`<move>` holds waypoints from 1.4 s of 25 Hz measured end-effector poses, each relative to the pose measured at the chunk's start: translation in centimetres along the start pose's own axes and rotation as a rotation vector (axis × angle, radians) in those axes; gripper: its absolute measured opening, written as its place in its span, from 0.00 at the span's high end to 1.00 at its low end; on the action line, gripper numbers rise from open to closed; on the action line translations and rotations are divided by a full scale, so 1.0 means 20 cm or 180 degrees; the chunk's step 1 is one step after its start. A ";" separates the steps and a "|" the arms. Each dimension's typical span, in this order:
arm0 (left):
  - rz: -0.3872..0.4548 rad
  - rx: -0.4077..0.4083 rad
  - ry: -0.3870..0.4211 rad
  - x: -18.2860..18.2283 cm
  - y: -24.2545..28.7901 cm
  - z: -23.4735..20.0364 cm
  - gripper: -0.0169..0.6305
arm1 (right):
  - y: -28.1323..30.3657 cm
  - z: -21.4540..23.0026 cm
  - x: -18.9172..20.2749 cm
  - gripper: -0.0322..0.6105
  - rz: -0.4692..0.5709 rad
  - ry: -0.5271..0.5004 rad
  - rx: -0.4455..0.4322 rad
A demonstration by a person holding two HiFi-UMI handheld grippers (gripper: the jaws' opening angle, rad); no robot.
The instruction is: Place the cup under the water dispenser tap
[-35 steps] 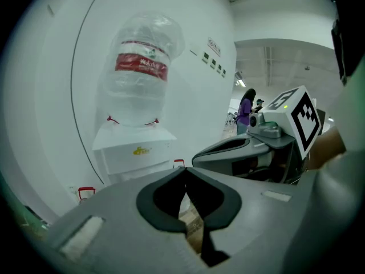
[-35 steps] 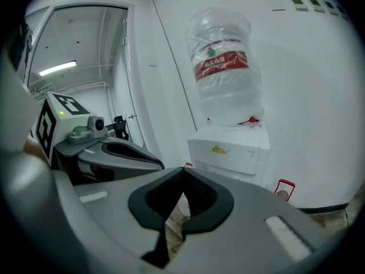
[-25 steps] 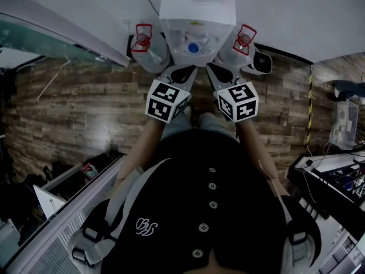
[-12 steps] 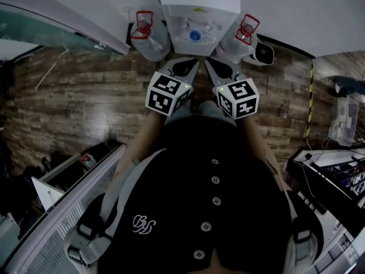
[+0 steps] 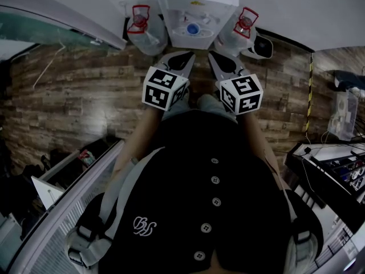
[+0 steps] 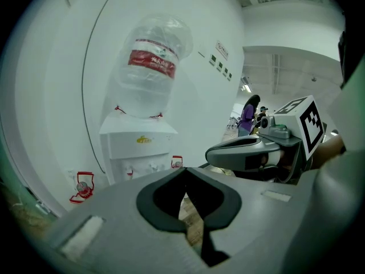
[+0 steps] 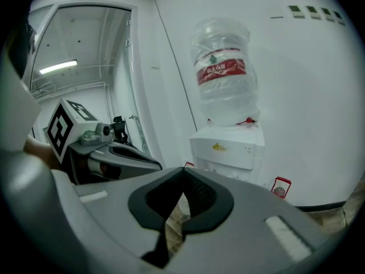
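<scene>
Seemingly the cup (image 5: 193,29) is the small blue-rimmed round thing on the front ledge of the water dispenser (image 5: 197,1), by the taps. It is probably light and thin-walled, so best pinched gently at its side. The left gripper (image 6: 183,173) and right gripper (image 7: 182,174) are both closed and empty. Spare water bottles (image 5: 145,36) flank the dispenser, leaving only a frontal approach.

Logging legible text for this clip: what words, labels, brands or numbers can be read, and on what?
Water bottle, red label: white characters, too blurred to read.
Water dispenser, yellow logo: too small to read.
Wall sign: too small to read.
Shirt embroidery: curly monogram, perhaps "BB".
Nothing else legible.
</scene>
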State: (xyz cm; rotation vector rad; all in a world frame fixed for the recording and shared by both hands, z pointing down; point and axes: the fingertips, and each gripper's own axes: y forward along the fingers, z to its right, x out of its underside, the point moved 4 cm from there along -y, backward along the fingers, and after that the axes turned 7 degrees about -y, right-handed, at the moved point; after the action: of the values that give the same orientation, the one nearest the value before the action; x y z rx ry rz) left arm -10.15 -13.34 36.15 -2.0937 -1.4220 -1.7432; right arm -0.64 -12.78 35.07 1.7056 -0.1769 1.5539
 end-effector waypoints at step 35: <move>0.0093 0.0076 -0.0004 -0.03 -0.01 0.01 0.97 | 0.04 -0.08 -0.05 0.95 0.0050 -0.0044 -0.0098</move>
State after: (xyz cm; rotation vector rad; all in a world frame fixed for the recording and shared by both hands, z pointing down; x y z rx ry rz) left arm -10.01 -13.41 35.54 -2.0930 -1.3984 -1.7062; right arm -2.59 -12.71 34.50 1.6951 -0.2208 1.5435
